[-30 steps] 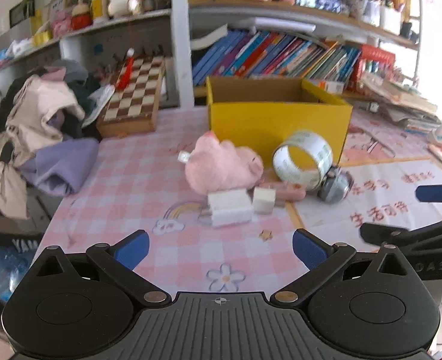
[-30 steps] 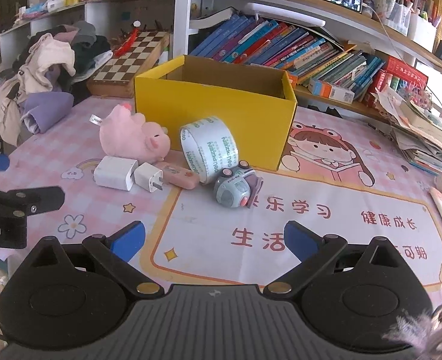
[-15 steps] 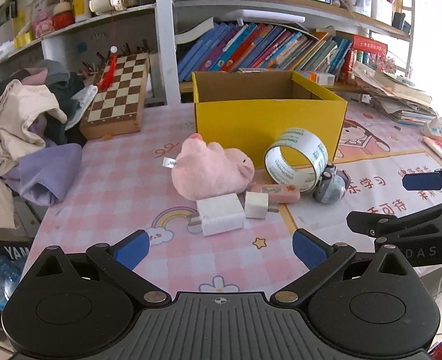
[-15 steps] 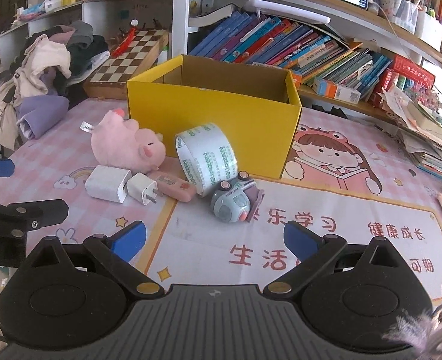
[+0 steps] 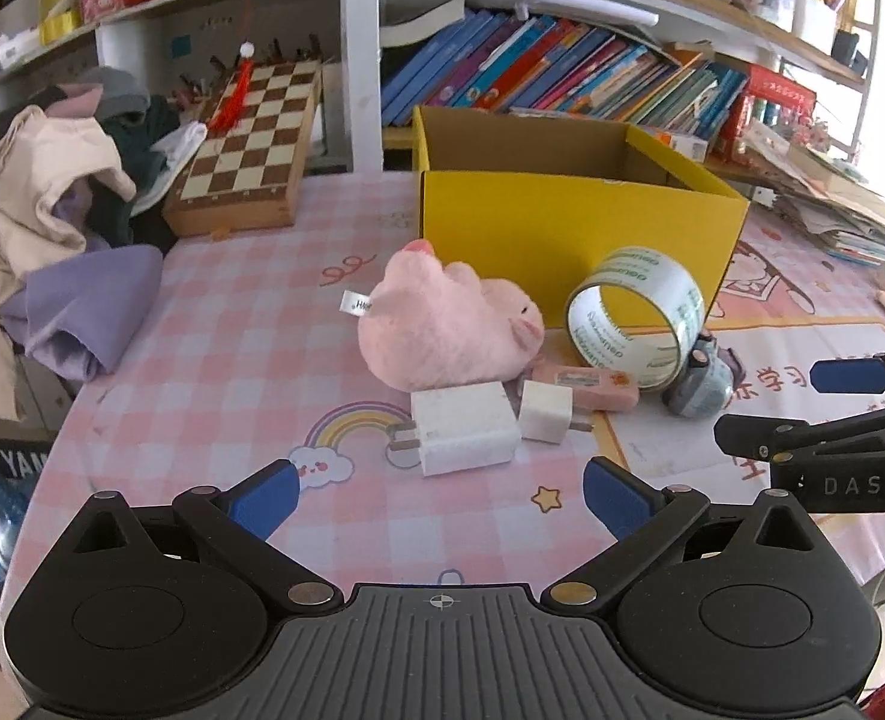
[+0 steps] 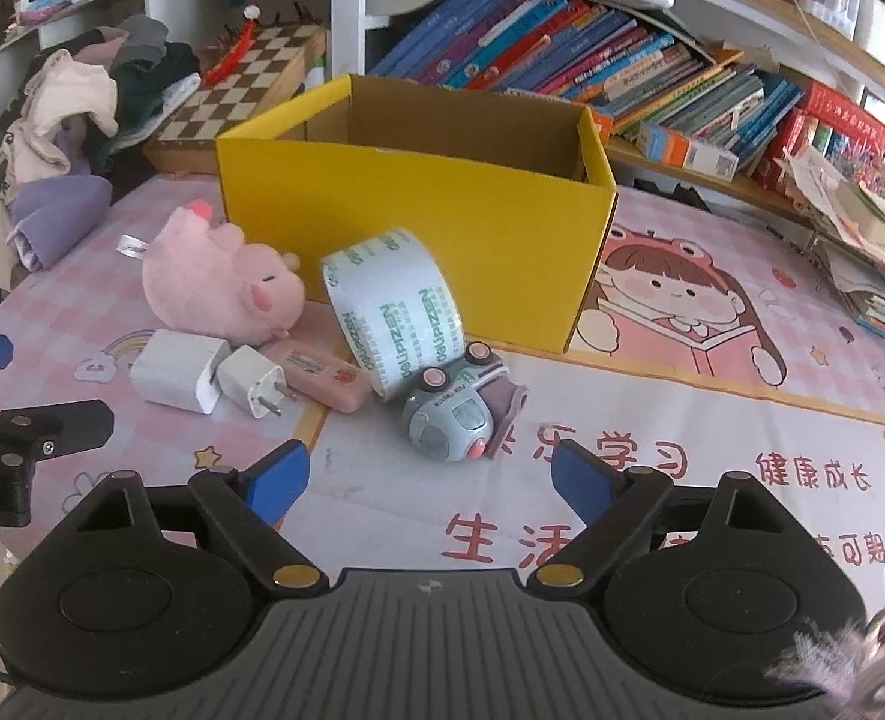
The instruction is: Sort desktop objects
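Books and a chessboard (image 5: 250, 138) are sitting behind my pink counter (image 5: 214, 372).

I am holding my left hand-held gripper (image 5: 439, 495) and my right hand-held gripper (image 6: 430, 480) wide open, with nothing in them. Toys are lying in front of the yellow box (image 6: 418, 204). The big white charger (image 5: 463, 435) is just ahead of my left one, and the little toy car (image 6: 454, 414) is just ahead of my right one. I think I should go down slowly, put one finger on each side, then squeeze gently and drop each thing in the box.
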`<state>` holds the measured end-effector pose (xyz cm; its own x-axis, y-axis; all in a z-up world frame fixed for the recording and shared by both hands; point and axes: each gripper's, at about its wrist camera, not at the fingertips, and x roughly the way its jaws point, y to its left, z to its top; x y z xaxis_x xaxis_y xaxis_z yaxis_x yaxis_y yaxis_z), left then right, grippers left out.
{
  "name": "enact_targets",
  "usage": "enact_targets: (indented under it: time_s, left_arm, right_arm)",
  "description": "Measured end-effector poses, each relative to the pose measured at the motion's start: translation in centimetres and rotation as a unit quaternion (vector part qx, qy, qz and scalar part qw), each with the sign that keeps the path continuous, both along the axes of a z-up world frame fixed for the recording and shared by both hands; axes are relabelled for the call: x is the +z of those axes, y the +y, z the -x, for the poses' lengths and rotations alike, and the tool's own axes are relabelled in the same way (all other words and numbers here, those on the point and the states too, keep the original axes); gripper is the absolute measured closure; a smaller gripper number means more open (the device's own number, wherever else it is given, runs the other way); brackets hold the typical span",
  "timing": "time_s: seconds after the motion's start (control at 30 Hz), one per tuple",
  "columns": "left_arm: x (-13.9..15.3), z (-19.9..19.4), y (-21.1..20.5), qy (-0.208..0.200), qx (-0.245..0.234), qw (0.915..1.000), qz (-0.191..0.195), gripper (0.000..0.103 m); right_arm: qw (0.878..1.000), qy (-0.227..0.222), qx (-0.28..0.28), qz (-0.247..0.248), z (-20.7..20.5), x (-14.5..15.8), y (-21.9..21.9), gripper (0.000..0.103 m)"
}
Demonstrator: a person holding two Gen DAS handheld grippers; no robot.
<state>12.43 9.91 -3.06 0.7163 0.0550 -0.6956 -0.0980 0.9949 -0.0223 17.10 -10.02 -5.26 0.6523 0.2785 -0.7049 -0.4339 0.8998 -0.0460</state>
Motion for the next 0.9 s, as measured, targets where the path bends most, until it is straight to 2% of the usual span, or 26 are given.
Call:
enact_targets:
  time_s: [0.27,0.43,0.57,0.9]
  left_arm:
    - [-0.6,-1.5,-0.1,0.010,0.001,0.9999,0.007,0.002]
    - [-0.7,-2.2,-0.2,0.002,0.005,0.9999,0.015,0.008]
    - [-1.3,-3.0,-0.4,0.015,0.007,0.9997,0.018,0.014]
    - [-2.8,-4.9,-0.5,0.043,0.030,0.9984,0.021,0.017]
  right_arm:
    - [1.000,0.016,0.007,0.005,-1.9,-0.5,0.1,0.014]
    - [1.000,0.023,0.012,0.009,-3.0,-0.8,-0.1,0.016]
    - [0.999,0.031,0.015,0.012,-3.9,-1.1,-0.4,0.020]
    - [0.998,0.048,0.029,0.015,-6.0,-1.8,-0.8,0.021]
